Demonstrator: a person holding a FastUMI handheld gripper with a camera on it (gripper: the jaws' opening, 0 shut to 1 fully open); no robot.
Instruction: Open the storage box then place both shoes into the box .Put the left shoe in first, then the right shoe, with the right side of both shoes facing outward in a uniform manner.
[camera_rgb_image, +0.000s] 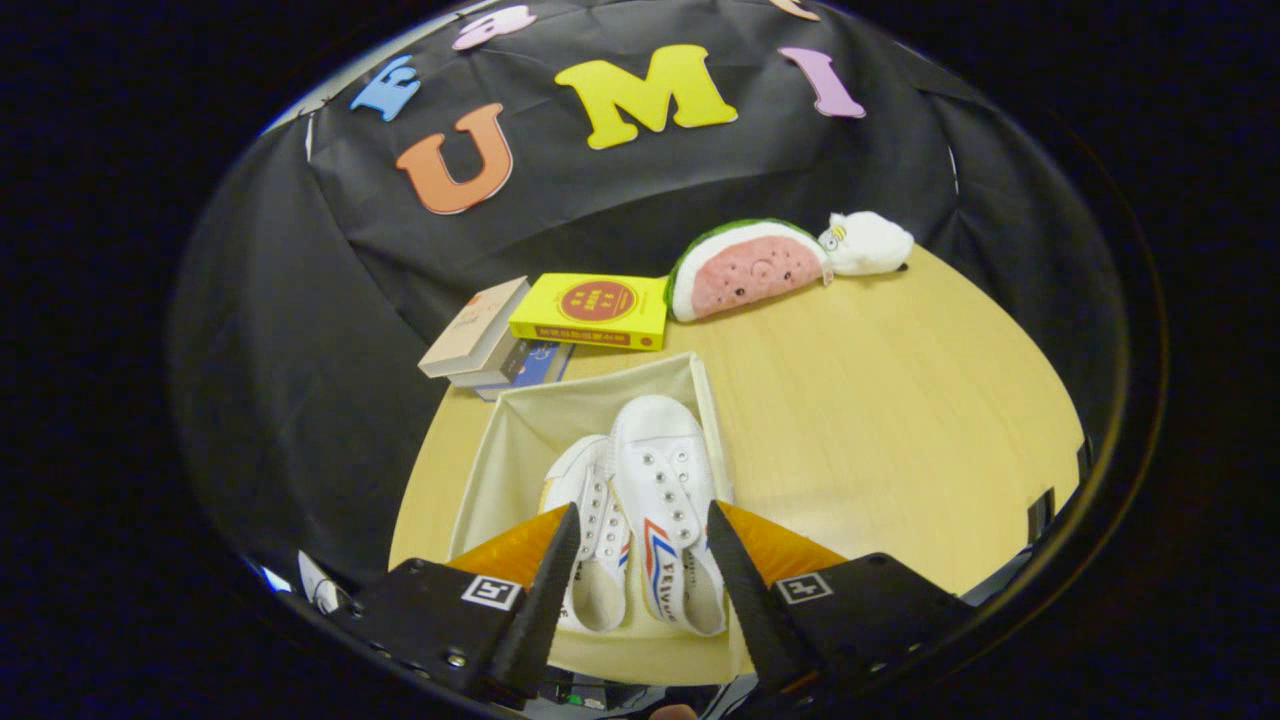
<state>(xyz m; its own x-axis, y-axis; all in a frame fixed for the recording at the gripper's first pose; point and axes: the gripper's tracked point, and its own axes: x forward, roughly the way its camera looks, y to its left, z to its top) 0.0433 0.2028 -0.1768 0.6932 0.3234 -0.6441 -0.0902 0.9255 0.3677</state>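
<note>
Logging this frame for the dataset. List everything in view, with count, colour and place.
box: 1, cream fabric, open, on the table ahead of the fingers
shoes: 2, white with red and blue stripes, side by side in the box
books: 4, one yellow on top, stacked beyond the box
watermelon plush: 1, pink and green, beside the yellow book
white plush: 1, white, touching the watermelon plush
table: 1, light wood
gripper: 1, fingers open, above the shoes, gripping nothing
</note>
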